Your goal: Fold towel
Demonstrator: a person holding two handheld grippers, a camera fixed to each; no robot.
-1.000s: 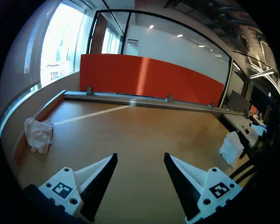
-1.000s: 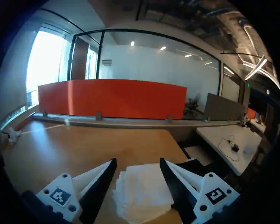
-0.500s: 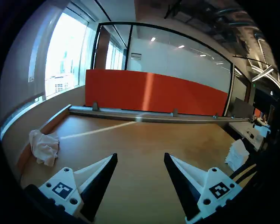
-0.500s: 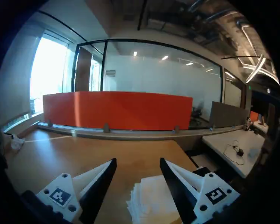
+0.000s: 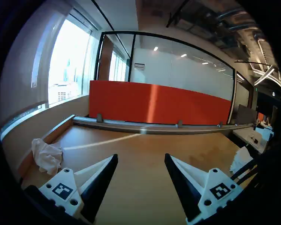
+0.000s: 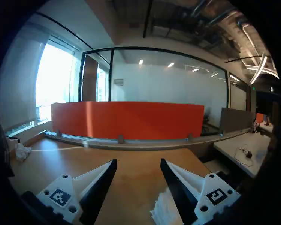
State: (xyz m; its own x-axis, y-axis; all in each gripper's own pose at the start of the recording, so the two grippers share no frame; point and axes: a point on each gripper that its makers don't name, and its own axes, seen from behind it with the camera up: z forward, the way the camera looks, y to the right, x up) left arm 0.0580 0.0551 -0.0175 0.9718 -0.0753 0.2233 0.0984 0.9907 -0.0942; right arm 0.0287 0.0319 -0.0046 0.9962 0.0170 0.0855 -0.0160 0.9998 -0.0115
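A crumpled white towel (image 5: 47, 156) lies at the left end of the wooden table (image 5: 148, 150), beside the low wall ledge; in the right gripper view the same towel (image 6: 23, 152) is small at the far left. A stack of folded white towels (image 5: 241, 162) rests at the table's right edge, and in the right gripper view this stack (image 6: 166, 209) sits just under the right finger. My left gripper (image 5: 140, 165) is open above the table with nothing between its fingers. My right gripper (image 6: 137, 168) is open too, holding nothing.
An orange divider panel (image 5: 159, 103) on a metal rail runs along the table's far edge. Windows line the left wall. A second desk (image 6: 245, 150) with a cable stands to the right, past a gap.
Both grippers have tilted upward, so the table and both towel piles have slid lower in the views. The folded stack has dropped from between the right gripper's fingers to the bottom edge.
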